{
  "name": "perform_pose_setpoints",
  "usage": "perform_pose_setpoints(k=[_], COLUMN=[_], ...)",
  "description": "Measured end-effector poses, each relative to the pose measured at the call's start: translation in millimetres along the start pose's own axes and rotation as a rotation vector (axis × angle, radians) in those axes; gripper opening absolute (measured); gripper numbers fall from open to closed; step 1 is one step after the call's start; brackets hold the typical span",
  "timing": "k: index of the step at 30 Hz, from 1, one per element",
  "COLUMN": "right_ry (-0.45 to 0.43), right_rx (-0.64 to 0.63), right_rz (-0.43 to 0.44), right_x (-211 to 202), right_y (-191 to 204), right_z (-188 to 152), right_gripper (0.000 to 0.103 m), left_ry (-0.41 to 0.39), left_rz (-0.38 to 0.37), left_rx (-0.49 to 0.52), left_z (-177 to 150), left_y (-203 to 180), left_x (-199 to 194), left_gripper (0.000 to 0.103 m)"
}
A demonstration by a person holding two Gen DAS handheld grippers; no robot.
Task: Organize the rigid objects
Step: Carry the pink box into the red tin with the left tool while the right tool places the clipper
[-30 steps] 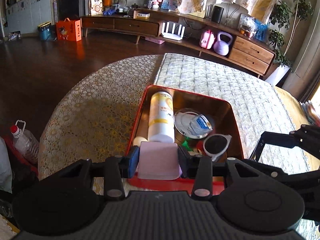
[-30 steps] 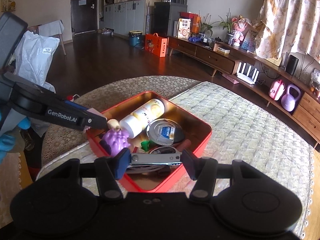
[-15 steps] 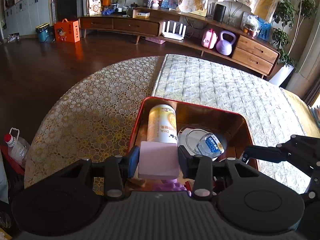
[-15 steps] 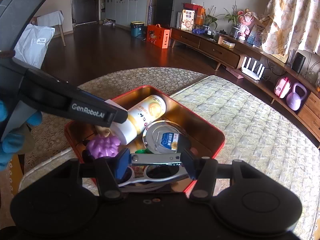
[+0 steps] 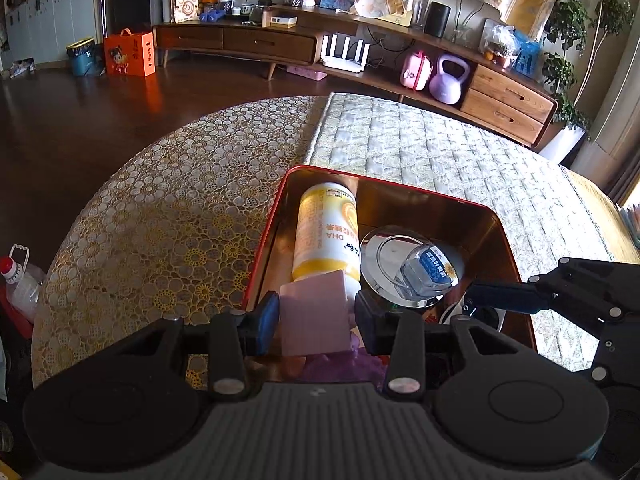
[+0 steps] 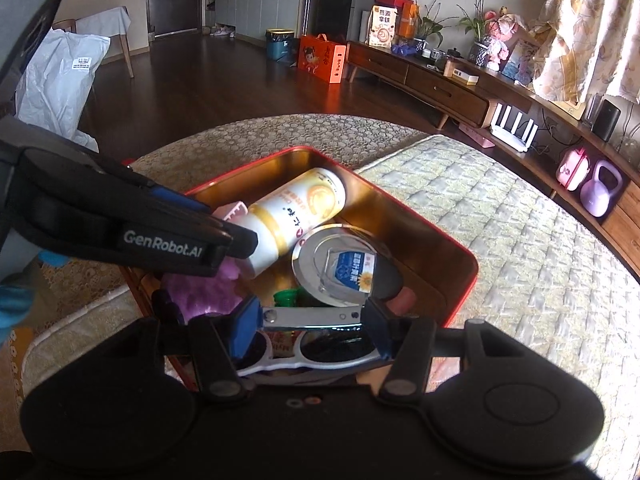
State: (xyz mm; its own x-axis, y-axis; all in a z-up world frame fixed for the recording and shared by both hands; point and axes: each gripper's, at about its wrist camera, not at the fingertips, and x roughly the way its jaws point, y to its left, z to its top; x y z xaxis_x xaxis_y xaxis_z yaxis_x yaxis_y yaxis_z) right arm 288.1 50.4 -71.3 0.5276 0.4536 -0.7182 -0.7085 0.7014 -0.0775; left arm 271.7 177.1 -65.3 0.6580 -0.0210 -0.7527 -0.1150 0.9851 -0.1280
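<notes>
Pink block (image 5: 314, 316) clamped, left gripper (image 5: 316, 322) | nail clipper (image 6: 312, 317) clamped, right gripper (image 6: 310, 326)

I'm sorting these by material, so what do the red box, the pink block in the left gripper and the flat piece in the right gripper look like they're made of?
Red box: probably tin, red outside with a mirror-like golden interior.
Pink block: matte and opaque, perhaps plastic or rubber; hard to tell.
Flat piece: shiny silver with a rivet, likely metal.

red tin (image 5: 505, 222) crowded — bottle (image 5: 326, 232), round lid (image 5: 390, 254); far corner bare.
</notes>
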Motion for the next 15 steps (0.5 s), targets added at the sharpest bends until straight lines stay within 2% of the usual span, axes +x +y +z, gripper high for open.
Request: perform_pose_setpoints(k=[5,8,15], right_ry=[0.007,-0.008,-0.029], right_rx=[0.008,0.009,0.013], right_rz=[0.008,0.005,0.002], right_x=[-1,-5,-21], right_y=[1,2,3], right_z=[-1,-1,-3], right_gripper=[0.058,0.064,0.066], left_ry=[-0.006,-0.002,-0.004], left_rz=[0.006,0.017,0.014], left_rx=[-0.007,-0.007,-0.012], left_z=[-3,-4,-10], left_y=[0,-1,-5], left_x=[-2,-4,-15], left_gripper=[0.041,0.041,0.042])
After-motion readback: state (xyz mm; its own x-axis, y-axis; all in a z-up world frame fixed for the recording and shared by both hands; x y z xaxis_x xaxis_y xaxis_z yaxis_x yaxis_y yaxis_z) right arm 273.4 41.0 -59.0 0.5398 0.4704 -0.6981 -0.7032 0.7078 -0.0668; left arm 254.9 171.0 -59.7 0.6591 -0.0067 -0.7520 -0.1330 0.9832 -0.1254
